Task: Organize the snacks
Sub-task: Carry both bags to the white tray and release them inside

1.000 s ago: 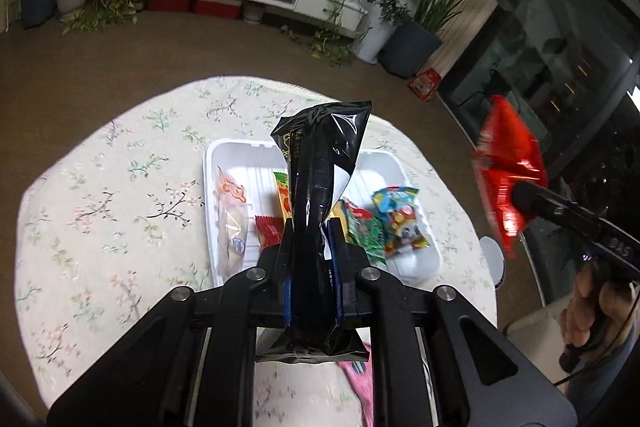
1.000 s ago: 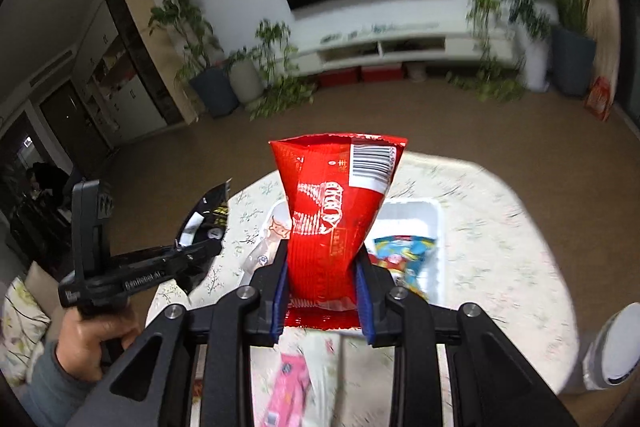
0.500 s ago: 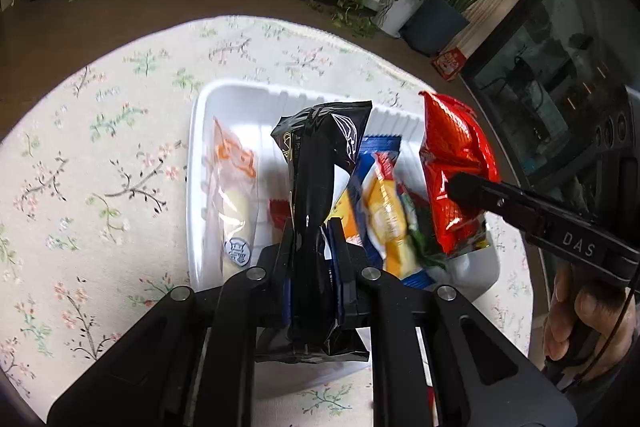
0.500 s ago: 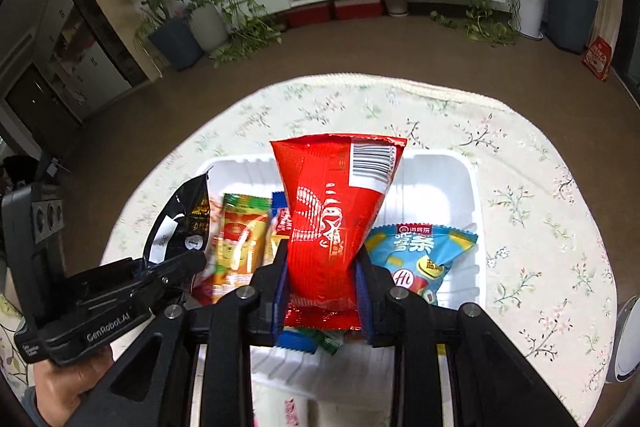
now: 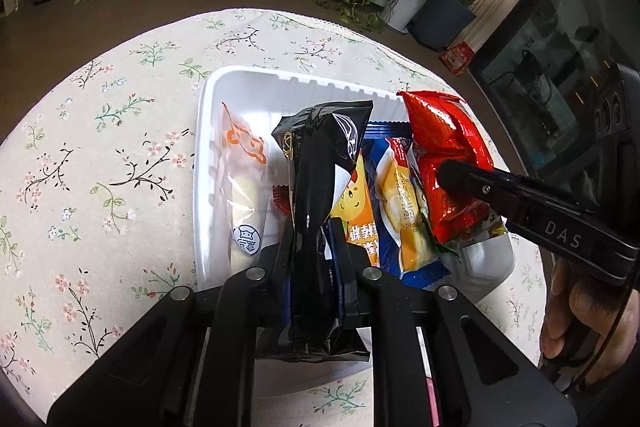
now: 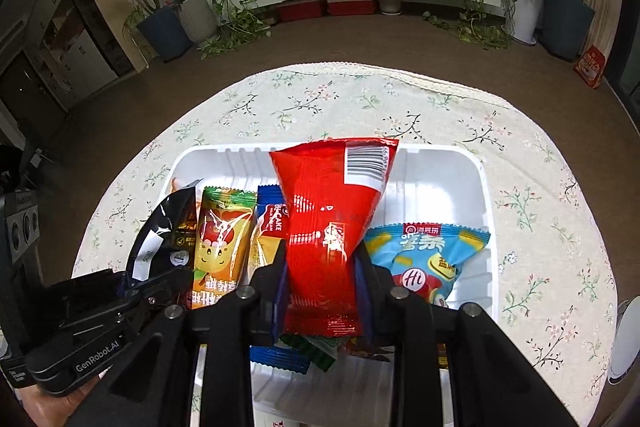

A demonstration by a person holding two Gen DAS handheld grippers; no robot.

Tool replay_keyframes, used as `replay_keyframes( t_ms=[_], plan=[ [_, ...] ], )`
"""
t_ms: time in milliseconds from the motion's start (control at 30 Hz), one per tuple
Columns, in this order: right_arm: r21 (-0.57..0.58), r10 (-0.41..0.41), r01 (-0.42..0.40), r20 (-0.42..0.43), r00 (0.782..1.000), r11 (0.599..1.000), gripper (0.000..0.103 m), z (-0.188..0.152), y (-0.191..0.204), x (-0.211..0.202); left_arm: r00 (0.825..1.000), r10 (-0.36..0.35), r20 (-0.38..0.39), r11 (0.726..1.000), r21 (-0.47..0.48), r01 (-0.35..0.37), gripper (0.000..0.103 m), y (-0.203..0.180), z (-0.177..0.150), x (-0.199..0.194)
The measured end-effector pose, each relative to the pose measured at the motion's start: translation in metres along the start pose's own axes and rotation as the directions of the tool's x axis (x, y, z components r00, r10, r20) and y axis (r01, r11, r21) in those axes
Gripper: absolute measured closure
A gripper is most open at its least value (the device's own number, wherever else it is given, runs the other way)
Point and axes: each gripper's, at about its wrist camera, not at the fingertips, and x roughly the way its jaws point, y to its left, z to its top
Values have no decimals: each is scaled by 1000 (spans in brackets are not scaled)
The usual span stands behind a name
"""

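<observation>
A white tray (image 5: 206,131) (image 6: 486,195) sits on the flowered tablecloth with several snack packets in it. My left gripper (image 5: 312,239) is shut on a black packet (image 5: 320,163), held low over the tray's left half beside a clear bun packet (image 5: 240,187). My right gripper (image 6: 322,267) is shut on a red packet (image 6: 332,203), held over the tray's middle. In the left wrist view the red packet (image 5: 444,151) sits at the tray's right, above a blue cake packet (image 5: 394,203). A yellow-green packet (image 6: 218,239) and a light blue packet (image 6: 428,259) lie in the tray.
The round table (image 6: 320,95) carries a floral cloth; its edge drops to brown floor all around. A white round object (image 6: 624,339) sits at the table's right edge. A person's hand (image 5: 576,323) holds the right gripper's handle. Potted plants and a low TV cabinet stand far behind.
Both grippers came down from high above the table to just over the tray, each still gripping its packet. Over the last half second they barely moved.
</observation>
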Motion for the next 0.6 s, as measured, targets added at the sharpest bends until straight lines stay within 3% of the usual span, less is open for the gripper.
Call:
replay_keyframes(
  t_ms=[100,167,233,467,600],
  plan=[
    [14,-5,5,-3,1000,1000,71,0,-2,0,1000,19,8,1000,-3,-19,83,-2,0,-4],
    [26,1,-1,-3,1000,1000,67,0,-3,-1,1000,16,17,1000,-6,-16,53,-4,1,-6],
    [21,0,0,2,1000,1000,59,0,-3,-3,1000,4,27,1000,2,-4,42,-6,2,-7],
    [5,0,-1,41,999,1000,52,-1,-1,-18,998,13,57,1000,17,-14,34,-17,3,-24],
    [30,12,-14,71,997,999,41,-5,-7,-33,997,8,73,1000,9,-9,26,-16,0,-37]
  ],
)
